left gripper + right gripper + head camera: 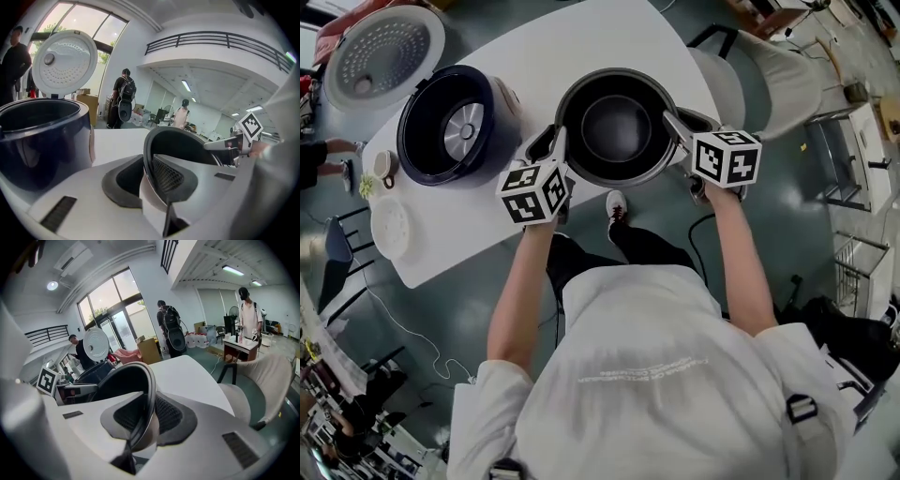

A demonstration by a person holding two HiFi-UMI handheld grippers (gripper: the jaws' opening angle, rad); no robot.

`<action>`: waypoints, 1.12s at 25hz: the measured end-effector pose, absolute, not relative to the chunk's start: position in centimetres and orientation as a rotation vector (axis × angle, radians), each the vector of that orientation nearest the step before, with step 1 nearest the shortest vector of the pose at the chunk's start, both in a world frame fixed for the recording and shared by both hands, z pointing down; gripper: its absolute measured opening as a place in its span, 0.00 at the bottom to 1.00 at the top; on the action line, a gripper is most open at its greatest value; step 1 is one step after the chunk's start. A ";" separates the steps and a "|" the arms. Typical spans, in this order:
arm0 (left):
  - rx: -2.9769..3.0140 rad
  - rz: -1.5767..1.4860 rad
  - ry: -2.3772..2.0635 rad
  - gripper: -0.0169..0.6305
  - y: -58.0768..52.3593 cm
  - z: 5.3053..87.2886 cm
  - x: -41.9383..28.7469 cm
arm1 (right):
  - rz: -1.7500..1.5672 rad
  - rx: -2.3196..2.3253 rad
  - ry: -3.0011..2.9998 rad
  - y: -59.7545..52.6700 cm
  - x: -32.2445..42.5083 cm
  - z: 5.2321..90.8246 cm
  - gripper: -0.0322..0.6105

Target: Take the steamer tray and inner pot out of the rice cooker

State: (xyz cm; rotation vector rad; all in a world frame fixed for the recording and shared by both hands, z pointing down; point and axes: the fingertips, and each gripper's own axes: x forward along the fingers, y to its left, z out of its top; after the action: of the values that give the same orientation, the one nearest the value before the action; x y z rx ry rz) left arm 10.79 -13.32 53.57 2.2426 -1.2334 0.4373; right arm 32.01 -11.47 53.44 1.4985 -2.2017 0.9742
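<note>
One white table (581,47) carries the open rice cooker (455,127) at its left end; the inner pot (617,131) sits out of the cooker, near it on the right, over the table's near edge. The left gripper (555,150) and right gripper (677,127) each pinch the pot's rim on opposite sides, one pad inside the wall, one outside.

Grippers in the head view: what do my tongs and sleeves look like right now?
Both the left tongs and right tongs are white plastic, each carrying a cube of black-and-white square markers. Their pads are dark grey with a mesh texture. You wear a white short-sleeved T-shirt.
</note>
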 end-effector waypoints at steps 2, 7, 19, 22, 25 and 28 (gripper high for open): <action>2.224 0.465 -1.225 0.14 -13.3 54.9 10.9 | 1.002 1.483 -2.186 -11.3 32.1 54.8 0.19; 2.196 0.500 -1.208 0.14 -13.5 56.7 11.2 | 1.060 1.450 -2.167 -11.1 32.4 57.3 0.19; 2.214 0.382 -1.168 0.15 -16.8 57.5 12.8 | 1.097 1.558 -2.164 -14.2 34.0 58.9 0.21; 2.219 0.364 -1.175 0.15 -17.8 57.6 13.0 | 1.065 1.581 -2.146 -15.5 34.4 59.0 0.21; 2.237 0.359 -1.194 0.15 -19.1 57.5 13.3 | 1.032 1.623 -2.129 -16.9 34.7 59.1 0.21; 2.253 0.352 -1.182 0.15 -19.8 57.5 13.5 | 1.051 1.638 -2.125 -17.8 34.6 59.4 0.20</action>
State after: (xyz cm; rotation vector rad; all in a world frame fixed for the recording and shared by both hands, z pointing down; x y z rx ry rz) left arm 13.50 -19.84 57.49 2.2526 -1.1823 0.3525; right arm 34.62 -17.85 59.41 1.6384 -2.1252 1.0507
